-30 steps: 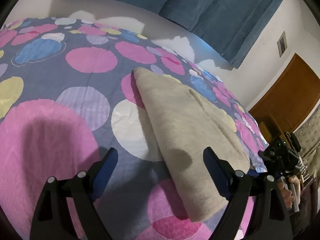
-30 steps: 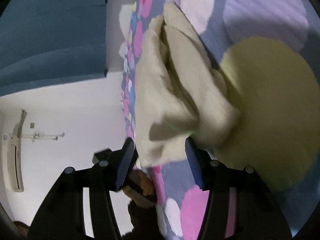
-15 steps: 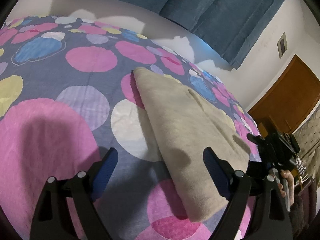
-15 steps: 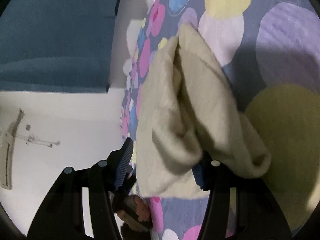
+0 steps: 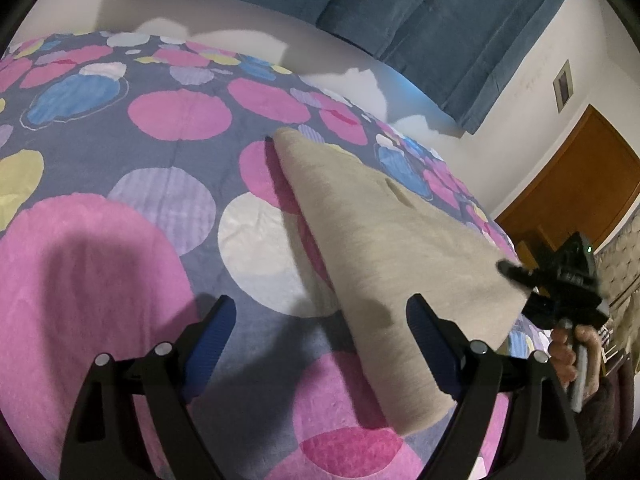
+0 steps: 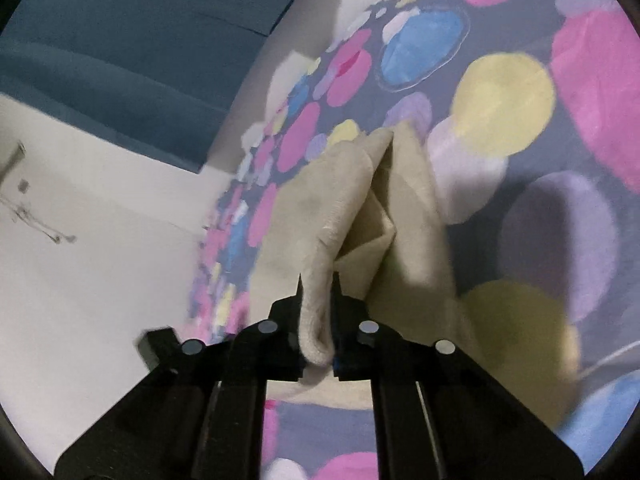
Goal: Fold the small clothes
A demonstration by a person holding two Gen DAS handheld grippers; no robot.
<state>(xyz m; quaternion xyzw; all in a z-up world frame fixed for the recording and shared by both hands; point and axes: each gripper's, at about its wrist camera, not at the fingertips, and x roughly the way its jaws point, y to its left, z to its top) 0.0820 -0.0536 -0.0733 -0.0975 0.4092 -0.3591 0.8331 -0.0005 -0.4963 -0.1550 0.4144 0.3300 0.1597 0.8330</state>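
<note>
A beige fleece garment lies folded lengthwise on the dotted bedspread. My left gripper is open and empty, hovering just above the bed with the garment's near edge by its right finger. My right gripper is shut on the garment's right corner and lifts that side off the bed, so the cloth hangs in a tent shape. The right gripper also shows in the left wrist view, at the garment's raised far-right edge.
The bed's far edge meets a white wall with blue curtains. A brown wooden door stands at the right. A wall-mounted air conditioner edge shows at the left of the right wrist view.
My right gripper closed on the garment's corner and raised it, lifting the right side of the cloth. My left gripper stayed still and open.
</note>
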